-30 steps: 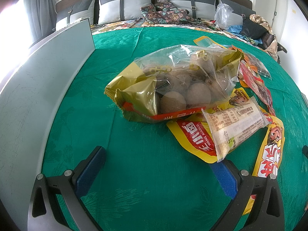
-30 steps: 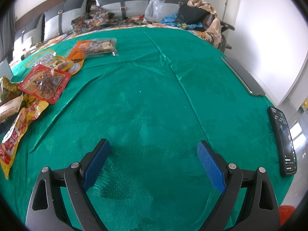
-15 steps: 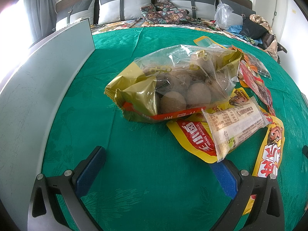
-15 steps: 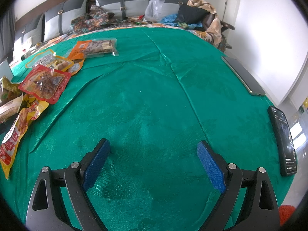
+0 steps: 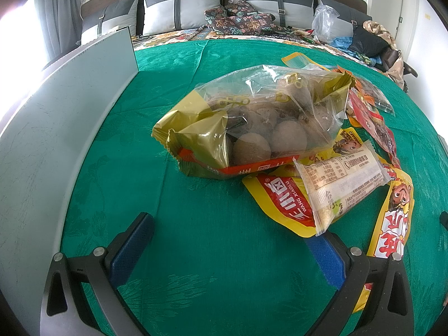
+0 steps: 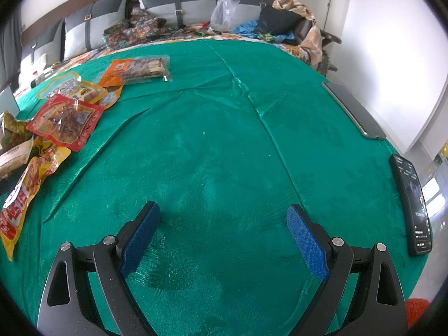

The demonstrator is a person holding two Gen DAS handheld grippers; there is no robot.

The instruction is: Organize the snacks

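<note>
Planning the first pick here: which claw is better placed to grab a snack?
Left. The left claw is open, with the white wrapped bar just ahead of it. The open right claw faces bare green cloth; the snacks lie far to its left.

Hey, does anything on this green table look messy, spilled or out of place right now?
Nothing is spilled. The snacks lie in a loose overlapping heap: the gold bag of round pastries rests on the yellow packet, with the clear wrapped bar askew on top. Two phones sit at the tablecloth's right edge.
</note>
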